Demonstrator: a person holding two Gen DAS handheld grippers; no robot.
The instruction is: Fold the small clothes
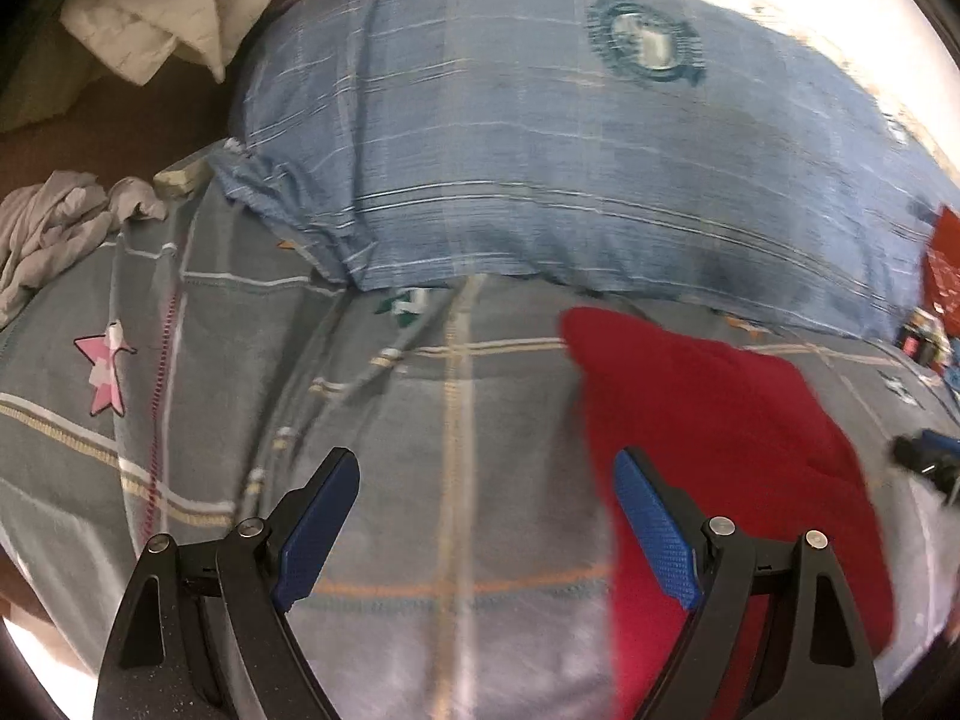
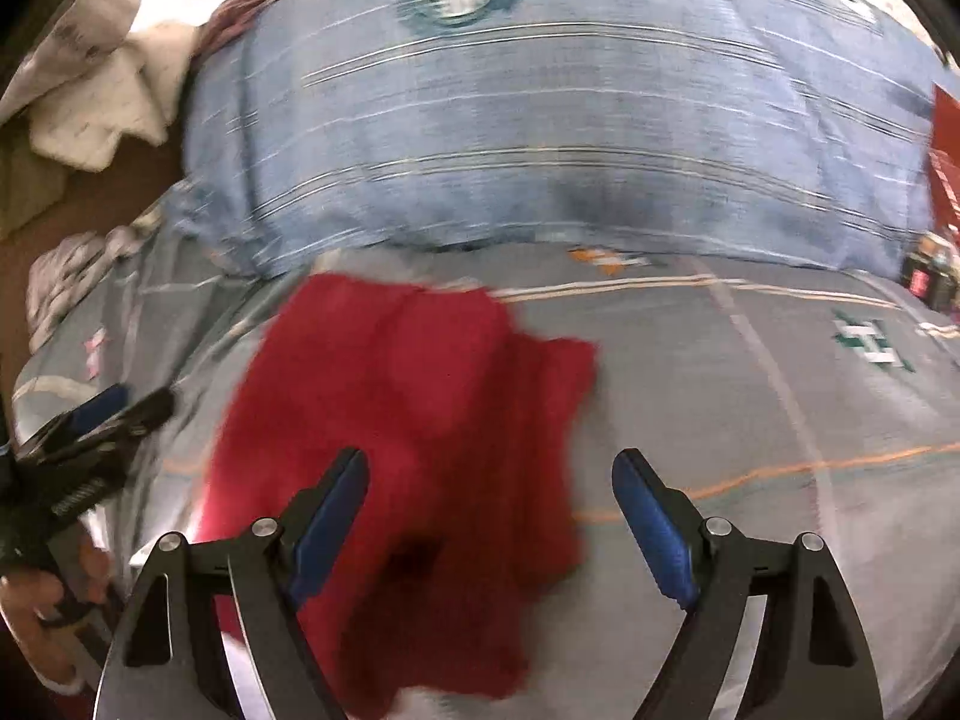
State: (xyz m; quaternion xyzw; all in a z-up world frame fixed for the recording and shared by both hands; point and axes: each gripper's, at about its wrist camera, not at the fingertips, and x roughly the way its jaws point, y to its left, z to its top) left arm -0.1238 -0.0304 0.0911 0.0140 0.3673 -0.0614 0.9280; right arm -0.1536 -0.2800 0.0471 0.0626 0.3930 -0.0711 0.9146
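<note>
Left wrist view: at far left a crumpled grey garment (image 1: 48,240) is lying on the edge of the bed, and a white patterned cloth (image 1: 150,30) is sitting beyond it in the upper corner. The grey plaid bedsheet (image 1: 240,312), bearing a pink star (image 1: 105,369), is covering the bed. The left tongs (image 1: 486,462) are hovering over the sheet with the blue pads spread wide apart, released and gripping nothing. A blue striped pillow (image 1: 540,150) is lying across the head of the bed. The red garment (image 1: 720,420) is lying flat on the sheet at the right, its near-left edge passing under the right-hand finger (image 1: 654,528). The right tongs (image 1: 930,459) are showing only partly at the far right edge, blurred.

Right wrist view: the left tongs (image 2: 126,405) are appearing at the left edge, just beside the red garment (image 2: 408,420), the person's hand (image 2: 36,600) holding them below. The garment is spreading in front of the pillow (image 2: 540,120), slightly rumpled, left of centre. The right tongs (image 2: 489,462) are hanging above the garment's right portion, pads wide apart, released and empty. A red box (image 2: 945,144) is standing at the far right.
</note>
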